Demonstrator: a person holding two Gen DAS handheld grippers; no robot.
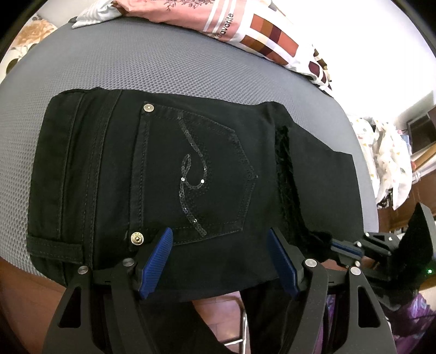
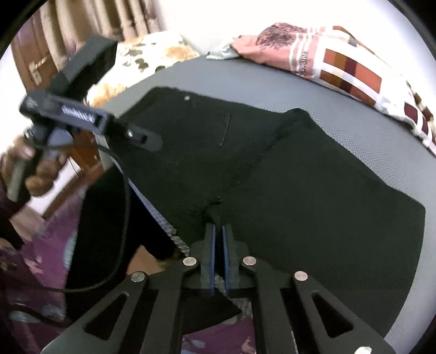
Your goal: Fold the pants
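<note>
Black pants [image 1: 190, 174] lying folded on the grey mesh bed [image 1: 136, 62], our left gripper [image 1: 220, 261] spread wide over their near edge, our right gripper [image 2: 218, 245] pinched tight on that edge's fabric, patterned pillow [image 1: 272, 32] beyond the pants.

We see pants [image 1: 190, 174] flat on mattress [image 1: 163, 62]; pillows [image 1: 245, 24] at far edge; left gripper [image 1: 220, 261] over near hem.

Patterned pillow [image 1: 261, 35] on grey mattress [image 1: 136, 62]

One pair of black pants [image 1: 190, 168], two tools, two patterned pillows.
</note>
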